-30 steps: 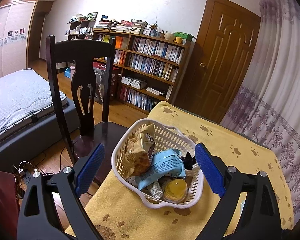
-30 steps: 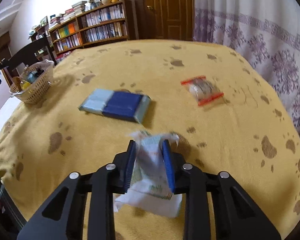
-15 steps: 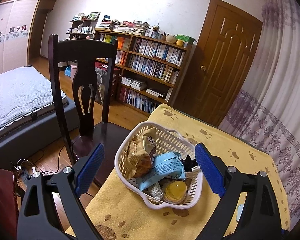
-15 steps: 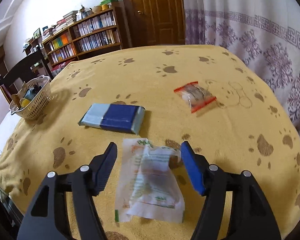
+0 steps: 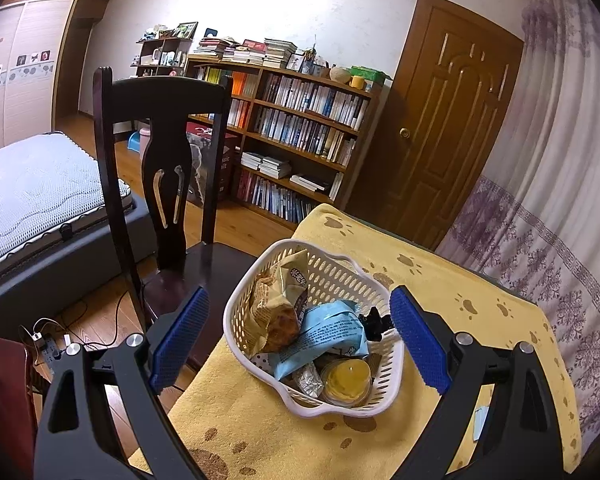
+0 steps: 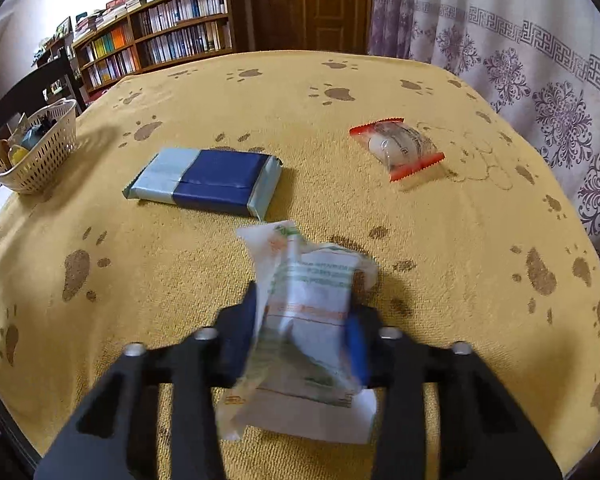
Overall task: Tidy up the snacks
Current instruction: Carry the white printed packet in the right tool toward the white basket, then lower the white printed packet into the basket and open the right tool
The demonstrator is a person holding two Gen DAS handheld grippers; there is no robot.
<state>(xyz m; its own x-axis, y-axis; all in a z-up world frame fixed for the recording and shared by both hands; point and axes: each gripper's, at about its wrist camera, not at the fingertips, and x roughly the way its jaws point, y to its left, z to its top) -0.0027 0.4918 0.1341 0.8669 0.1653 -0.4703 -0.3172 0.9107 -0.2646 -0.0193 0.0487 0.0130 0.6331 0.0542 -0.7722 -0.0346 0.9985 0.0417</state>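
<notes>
R tongs [image 6: 304, 324] clamp white snack packet [image 6: 306, 312] just above bench [image 6: 180, 280]; L tongs [image 5: 296, 336] wide, straddling basket [image 5: 340, 276].

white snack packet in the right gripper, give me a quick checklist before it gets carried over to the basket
1. Grip on the white snack packet: ok, the right gripper is shut on it, fingers pinching both sides.
2. Packet clear of the table: cannot tell, the view is blurred.
3. Room in the basket: not ok, already crowded with a blue packet, a tan bag and a yellow jelly cup.
4. Left gripper: ok, open, straddling the basket without touching it.
5. Path across the table: ok if lifted over the blue pack.
6. Red-edged snack: ok, off to the side.
</notes>
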